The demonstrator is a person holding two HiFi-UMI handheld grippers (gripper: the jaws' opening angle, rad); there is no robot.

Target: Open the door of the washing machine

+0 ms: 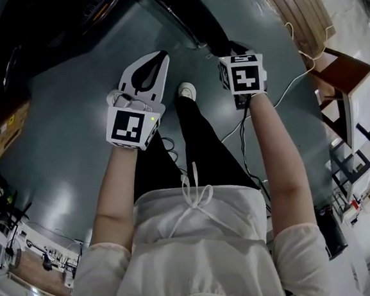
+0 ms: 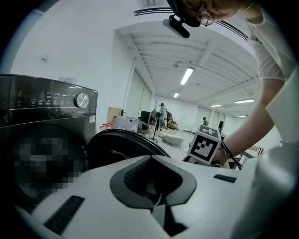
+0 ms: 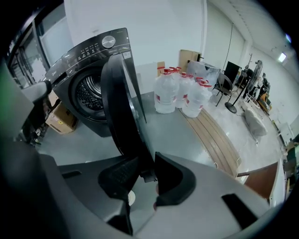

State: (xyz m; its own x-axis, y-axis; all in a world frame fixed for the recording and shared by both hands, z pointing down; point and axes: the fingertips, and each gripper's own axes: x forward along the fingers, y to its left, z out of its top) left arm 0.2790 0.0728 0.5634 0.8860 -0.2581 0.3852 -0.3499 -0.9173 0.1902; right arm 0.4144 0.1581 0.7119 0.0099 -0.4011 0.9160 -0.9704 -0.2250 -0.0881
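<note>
I am looking down on a glossy grey-green floor (image 1: 57, 139) that is catching the light. White walls (image 3: 154, 28) are enclosing a long hall, and strip lights (image 2: 186, 75) are glowing on the ceiling. Big water bottles (image 3: 180, 95) are standing by the wall, with wooden planks (image 3: 212, 135) lying near them.

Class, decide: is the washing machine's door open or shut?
Open: the door stands swung out, baring the drum behind it, with the right tongs clamped on its edge.
</note>
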